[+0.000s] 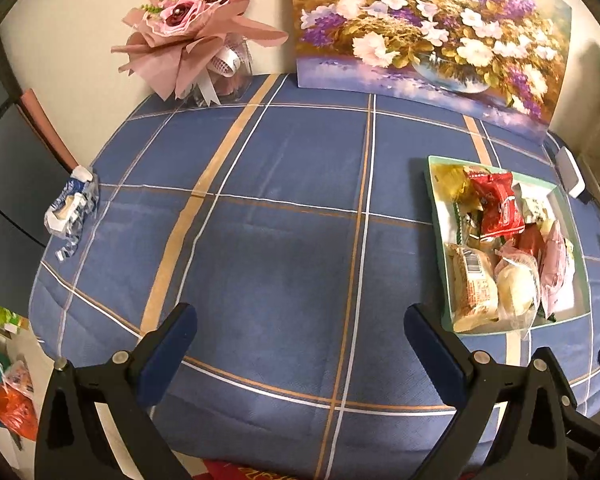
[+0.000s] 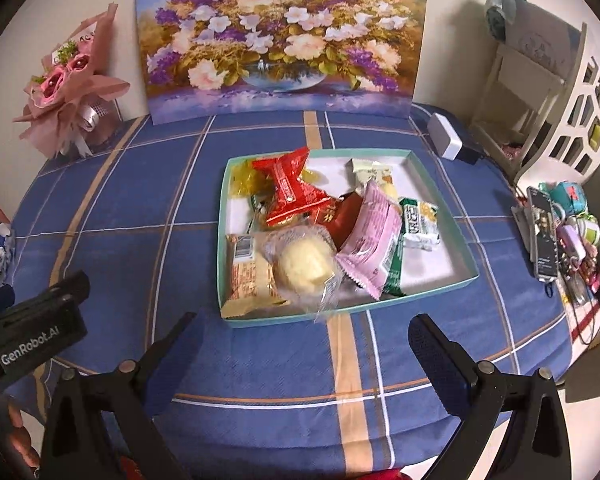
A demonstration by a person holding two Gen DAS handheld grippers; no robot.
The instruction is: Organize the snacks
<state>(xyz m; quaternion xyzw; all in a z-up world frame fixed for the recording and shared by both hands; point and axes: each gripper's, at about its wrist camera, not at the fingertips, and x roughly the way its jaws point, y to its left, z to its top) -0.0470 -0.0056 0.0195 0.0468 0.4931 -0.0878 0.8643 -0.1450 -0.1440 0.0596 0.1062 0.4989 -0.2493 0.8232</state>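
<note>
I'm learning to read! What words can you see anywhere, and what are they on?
"GenRobot.AI": white letters on the left claw's black body, seen from the right camera.
Red packet in the box: white print, too blurred to read.
Green-and-white packet: letters too blurred.
Pink packet: print too small.
Tan packet: barcode label, unreadable.
Bouquet card: letters too small.

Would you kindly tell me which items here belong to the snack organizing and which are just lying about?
Belonging to the job:
green tray
red snack packet
pink snack packet
wrapped bun
blue wrapper at the table edge

Just lying about:
flower painting
pink bouquet
white box
phone
</note>
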